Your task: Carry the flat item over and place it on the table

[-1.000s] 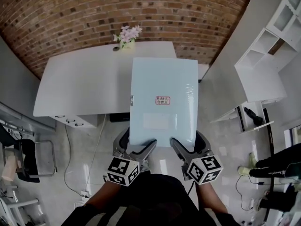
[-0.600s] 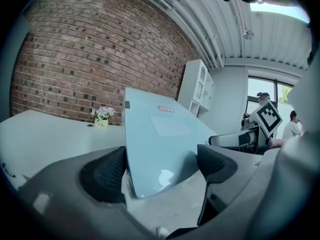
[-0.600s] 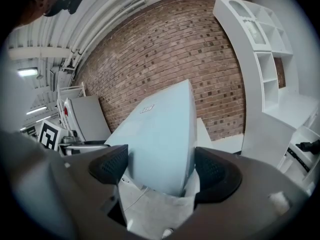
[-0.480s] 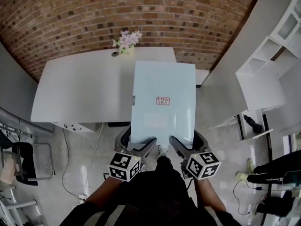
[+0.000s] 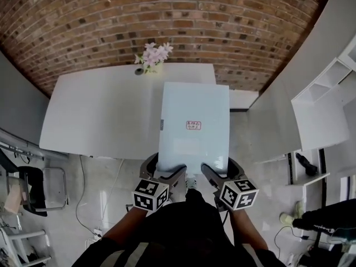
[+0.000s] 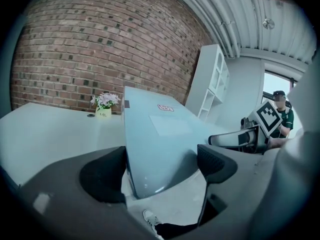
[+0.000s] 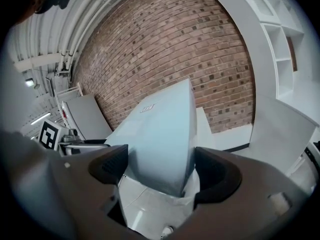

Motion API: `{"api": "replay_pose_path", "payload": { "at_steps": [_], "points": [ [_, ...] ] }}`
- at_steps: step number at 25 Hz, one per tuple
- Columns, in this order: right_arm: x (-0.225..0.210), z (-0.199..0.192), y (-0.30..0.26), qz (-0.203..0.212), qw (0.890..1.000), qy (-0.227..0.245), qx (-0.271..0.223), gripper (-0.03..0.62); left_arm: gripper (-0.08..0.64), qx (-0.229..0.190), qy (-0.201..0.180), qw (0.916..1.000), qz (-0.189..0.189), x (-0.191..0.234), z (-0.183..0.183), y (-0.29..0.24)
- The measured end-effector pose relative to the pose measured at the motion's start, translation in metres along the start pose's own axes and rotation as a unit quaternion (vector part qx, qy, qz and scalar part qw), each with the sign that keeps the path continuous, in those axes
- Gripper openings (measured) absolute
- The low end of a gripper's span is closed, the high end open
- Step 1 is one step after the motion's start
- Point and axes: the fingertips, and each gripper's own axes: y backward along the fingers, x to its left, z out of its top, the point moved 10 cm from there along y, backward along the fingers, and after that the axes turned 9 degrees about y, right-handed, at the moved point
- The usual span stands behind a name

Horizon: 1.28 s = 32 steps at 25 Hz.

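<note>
I carry a flat pale-blue panel point(image 5: 193, 127) with a small red label, held level by its near edge. My left gripper point(image 5: 167, 174) is shut on the near left corner, my right gripper point(image 5: 214, 174) on the near right corner. The left gripper view shows the panel point(image 6: 160, 139) running away between the jaws of that gripper point(image 6: 160, 169). The right gripper view shows the panel point(image 7: 160, 134) the same way in the right gripper point(image 7: 162, 171). The panel's far end hangs over the white table point(image 5: 100, 110).
A small pot of pink flowers point(image 5: 153, 53) stands at the table's far edge by the brick wall. White shelving point(image 5: 322, 110) is at the right, with a white board point(image 5: 272, 121) beside the table. A chair point(image 5: 28, 188) is at the left. A person's leg point(image 5: 328, 221) is at the lower right.
The table and wall have come closer as I walk forward. The panel's far end now reaches over the table's right part. Both grippers keep the same hold.
</note>
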Motion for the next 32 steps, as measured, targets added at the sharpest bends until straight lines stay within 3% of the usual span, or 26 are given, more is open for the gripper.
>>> {"api": "replay_pose_path", "payload": {
  "at_steps": [15, 22, 32],
  "points": [
    [-0.082, 0.004, -0.087, 0.03, 0.996, -0.023, 0.086, 0.422, 0.456, 0.059, 0.045, 0.9965, 0.038, 0.033, 0.001, -0.097],
    [-0.099, -0.006, -0.113, 0.032, 0.992, -0.041, 0.115, 0.422, 0.456, 0.089, 0.068, 0.9927, 0.045, 0.049, -0.007, -0.123],
    [-0.111, -0.02, -0.123, 0.032, 0.988, -0.061, 0.142, 0.422, 0.456, 0.12, 0.072, 0.9893, 0.04, 0.056, -0.017, -0.138]
  ]
}}
